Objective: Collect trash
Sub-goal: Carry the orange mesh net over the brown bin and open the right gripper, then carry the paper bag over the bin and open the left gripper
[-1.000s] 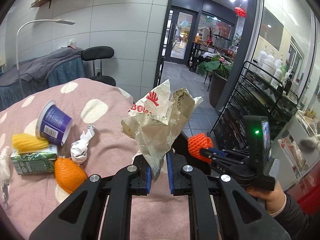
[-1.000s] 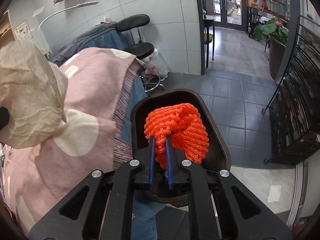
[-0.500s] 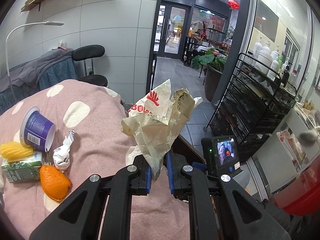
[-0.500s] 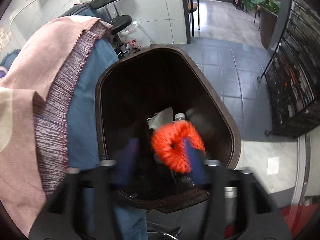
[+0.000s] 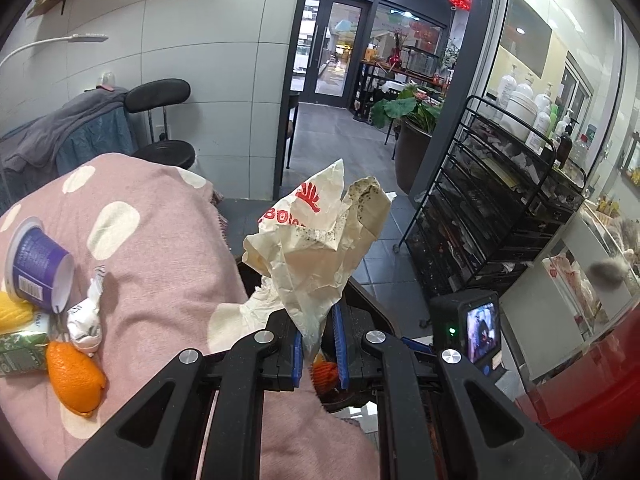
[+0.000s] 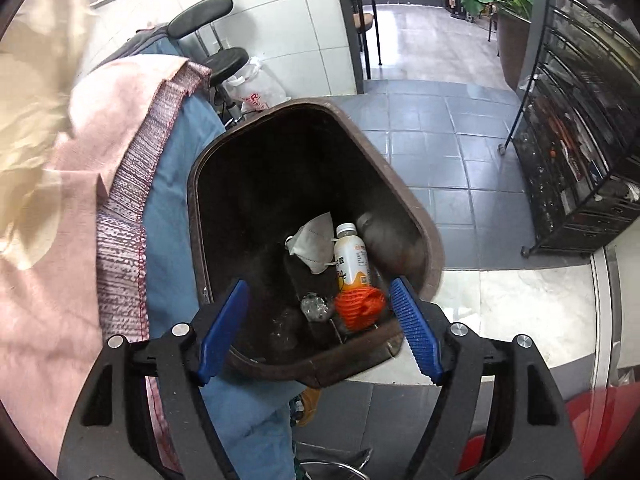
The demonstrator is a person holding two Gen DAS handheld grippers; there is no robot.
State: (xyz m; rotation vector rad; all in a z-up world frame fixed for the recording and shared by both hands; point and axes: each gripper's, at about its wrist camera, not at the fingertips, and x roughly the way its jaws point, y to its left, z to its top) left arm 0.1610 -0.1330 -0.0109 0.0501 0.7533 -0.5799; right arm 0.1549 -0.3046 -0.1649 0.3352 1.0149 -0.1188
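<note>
Left wrist view, far left of the pink spotted blanket [image 5: 160, 248]: I see a purple yogurt cup [image 5: 38, 266] on its side, mouth toward the near right. Below it a yellow foam net [image 5: 14, 314] and a green carton [image 5: 20, 346], both cut by the frame edge. Just right of the cup lies a crumpled white wrapper [image 5: 86, 314], and in front of that a piece of orange peel [image 5: 76, 378], touching or nearly touching the carton.

Centre: my left gripper [image 5: 318, 350] is clamped on the lower tail of a crumpled paper bag [image 5: 316, 240] with red print and greasy speckling; the bag stands up above the blue pads, over the blanket's right edge. Between the fingers, lower down, a bit of orange mesh shows inside the bin.

Right of that, the back of the right gripper's camera unit, screen lit.

Right wrist view: blanket edge and blue cover [image 6: 172, 216] on the left, then the brown trash bin [image 6: 430, 248] on the grey tile floor [image 6: 440, 152]. My right gripper [image 6: 320, 320] hangs over the bin's near rim, jaws opening, nothing pressed between the pads. The orange foam net [image 6: 358, 306] lies loose on the bin's bottom, toward the right wall, touching a small drink bottle [image 6: 352, 258]. A white face mask [image 6: 314, 244] lies left of the bottle; a clear crumpled bit [image 6: 314, 306] left of the net.

Far right: black wire rack [image 6: 576, 120].
</note>
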